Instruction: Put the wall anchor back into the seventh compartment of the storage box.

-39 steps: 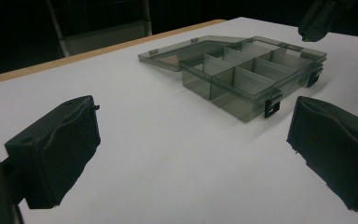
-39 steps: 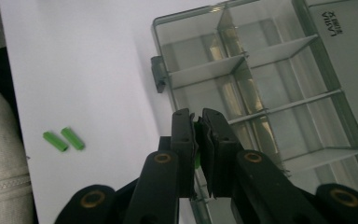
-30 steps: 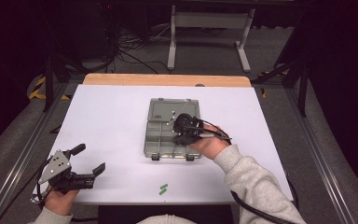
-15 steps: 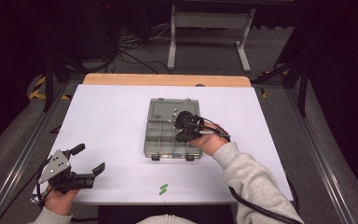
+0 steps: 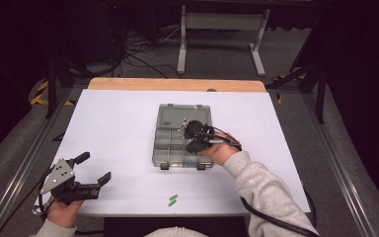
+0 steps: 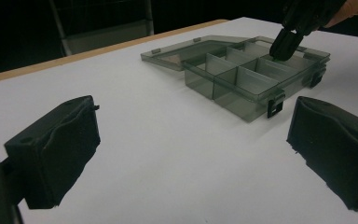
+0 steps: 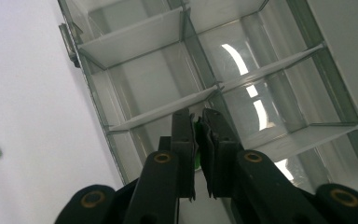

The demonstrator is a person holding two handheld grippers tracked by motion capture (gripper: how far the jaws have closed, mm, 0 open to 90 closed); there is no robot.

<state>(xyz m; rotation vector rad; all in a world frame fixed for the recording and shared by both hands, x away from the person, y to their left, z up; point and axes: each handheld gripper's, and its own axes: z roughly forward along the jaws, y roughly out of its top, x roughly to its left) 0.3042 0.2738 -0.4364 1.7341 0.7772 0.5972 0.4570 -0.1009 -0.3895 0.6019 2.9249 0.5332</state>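
A small green piece [image 7: 196, 140] sits pinched between the jaws of the right claw [image 7: 196, 122], which holds it over a compartment of the open, smoky-clear organizer box [image 7: 135, 42]. The high view shows that claw [image 5: 196, 137] over the box's [image 5: 170, 148] right-hand compartments, the piece hidden there. From the left gripper view, a speck of green [image 6: 276, 58] shows under its tips. 2 more green pieces [image 5: 172, 199] lie on the white tabletop [image 5: 118, 123] near the front edge. The left claw [image 5: 93, 169] rests wide and empty at the front left.

box [image 5: 177, 143]: smoky clear plastic, glossy | table [image 5: 113, 123]: matt white, perhaps laminate
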